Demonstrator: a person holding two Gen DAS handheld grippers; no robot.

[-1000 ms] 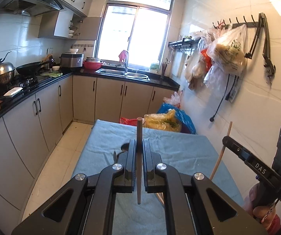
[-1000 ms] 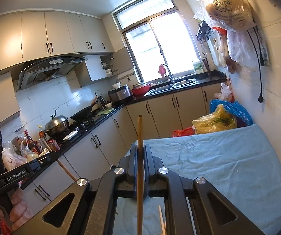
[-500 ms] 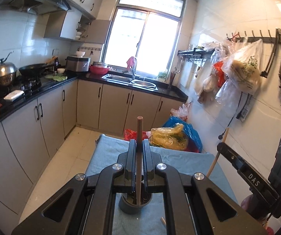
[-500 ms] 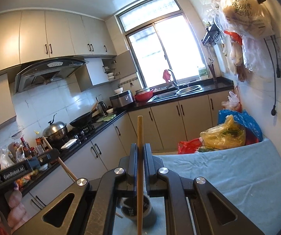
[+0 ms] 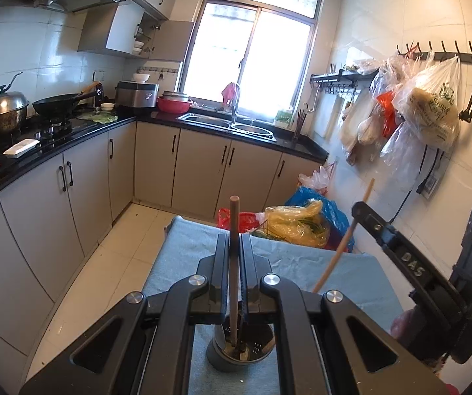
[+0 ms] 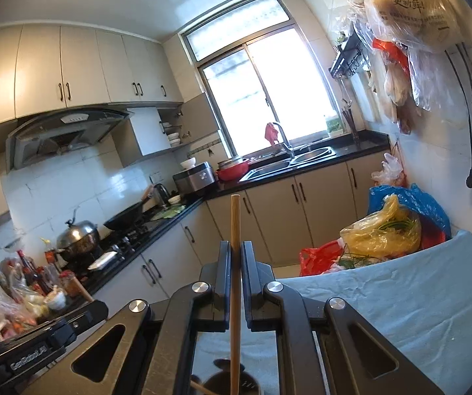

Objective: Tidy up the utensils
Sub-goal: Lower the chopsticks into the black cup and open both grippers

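My left gripper (image 5: 235, 263) clamps a dark wooden stick (image 5: 234, 230), its lower end inside the grey holder (image 5: 222, 355) | my right gripper (image 6: 235, 270) clamps a pale chopstick (image 6: 235, 230), just above the holder | holder sits on the blue cloth (image 5: 301, 263).

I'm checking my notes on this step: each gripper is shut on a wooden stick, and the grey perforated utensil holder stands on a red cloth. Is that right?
Not quite: the cloth under the grey perforated utensil holder is light blue, as the left wrist view shows. The rest holds: the left gripper grips a dark wooden stick, the right gripper a light wooden stick.
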